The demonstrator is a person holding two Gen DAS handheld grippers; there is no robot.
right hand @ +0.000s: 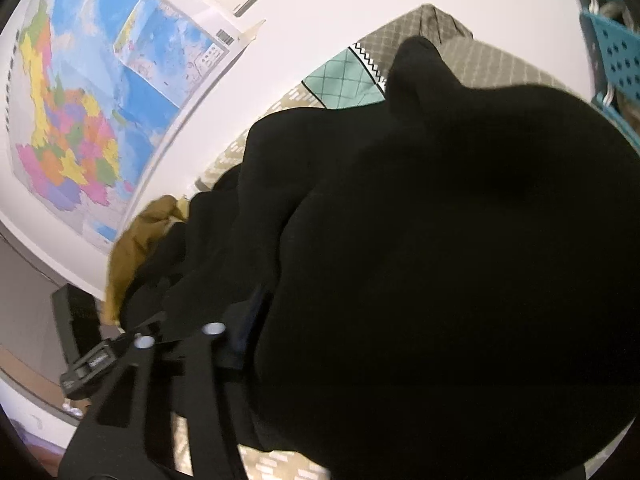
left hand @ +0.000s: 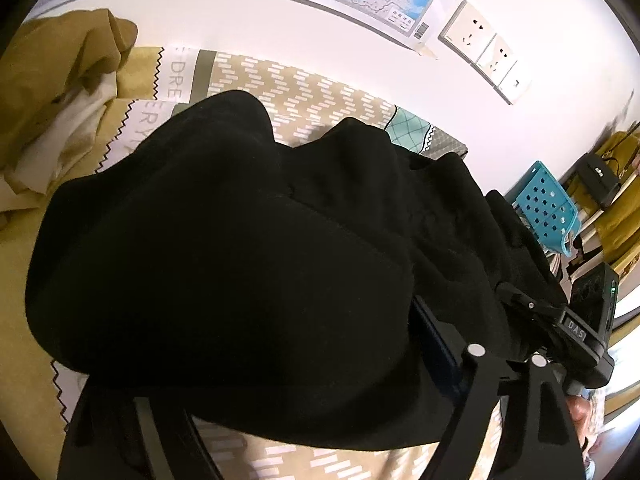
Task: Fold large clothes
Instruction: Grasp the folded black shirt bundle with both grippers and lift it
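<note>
We look down both grippers at a bed, and the largest thing in either view is a black garment [left hand: 224,232], a thick dark mass that fills most of the frame and also swells across the right wrist view [right hand: 460,260]. It lies bunched in soft humps on a patterned bedspread [left hand: 304,92], beige with short white dashes, with a teal diamond-print panel and a grey quilted section toward the far corner. Behind the bed stands a white wall [left hand: 280,20], and on it hangs a colourful map [right hand: 76,128] with a blue sea and bright patchwork regions. On the left edge of the bed sits a crumpled mustard-yellow cloth [left hand: 60,72] over something white. Beyond the bed on the right we see a blue perforated plastic basket [left hand: 546,208]. A row of white wall sockets [left hand: 486,50] sits beside the map's lower corner. The left gripper [left hand: 312,364] reaches in from the bottom of its view; the black fabric drapes over and between its fingers, covering the tips, so we cannot tell whether its jaws are clamped on the cloth or merely stand apart under it. The right gripper [right hand: 400,380] is likewise buried in the black fabric; only its left finger [right hand: 224,364] shows, the tips are hidden, and we cannot tell how its jaws stand.
</note>
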